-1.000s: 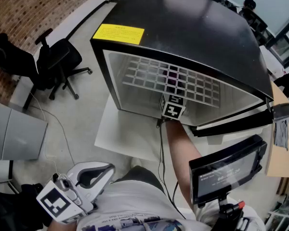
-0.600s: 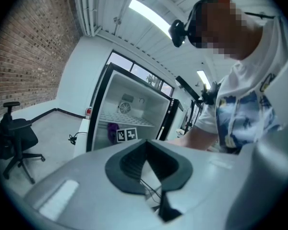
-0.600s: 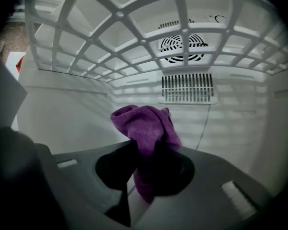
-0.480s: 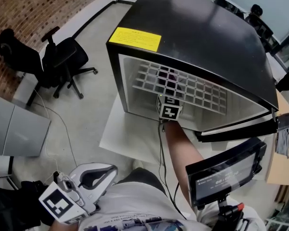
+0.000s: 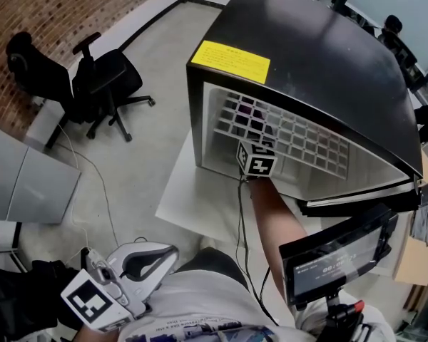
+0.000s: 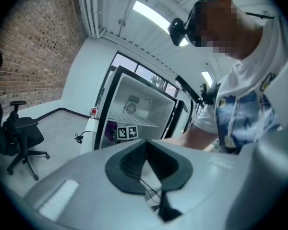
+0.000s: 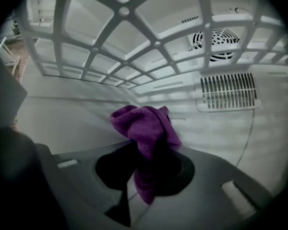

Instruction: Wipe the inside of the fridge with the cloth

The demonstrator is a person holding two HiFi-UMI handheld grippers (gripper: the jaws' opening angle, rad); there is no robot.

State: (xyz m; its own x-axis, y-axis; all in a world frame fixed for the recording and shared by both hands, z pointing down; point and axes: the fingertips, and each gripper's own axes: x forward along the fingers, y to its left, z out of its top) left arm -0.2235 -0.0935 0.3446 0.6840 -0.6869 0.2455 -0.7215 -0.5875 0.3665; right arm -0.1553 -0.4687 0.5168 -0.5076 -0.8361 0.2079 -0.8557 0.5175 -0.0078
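Right gripper view: the right gripper (image 7: 146,169) has its jaws pinched on the purple cloth (image 7: 145,128). The cloth bunches up just above the jaw tips at centre frame, and a tail of it hangs down between them. Behind it is the pale back wall of the fridge (image 7: 81,114), with the wire shelf (image 7: 120,37) across the top of the frame, a round fan grille (image 7: 216,36) at upper right and a slotted vent (image 7: 228,90) below that. Whether the cloth touches the wall cannot be told. Left gripper view: the left gripper (image 6: 145,150) has its jaws pressed together with nothing between them. It is well apart from the fridge, which stands small at mid frame with the other gripper's marker cube (image 6: 127,132) in front of its opening. An office chair (image 6: 21,133) sits at the left, and the person's shirt (image 6: 240,114) fills the right. Head view: the left gripper lies at the lower left, close to the person's body. The forearm (image 5: 278,212) reaches from lower centre into the fridge at upper right, below the yellow label (image 5: 230,61). Here the right jaws are hidden under the shelf, and the cloth shows only as dim purple patches through the shelf grid. A dark screen (image 5: 335,258) at the lower right is cut off by the frame edge.
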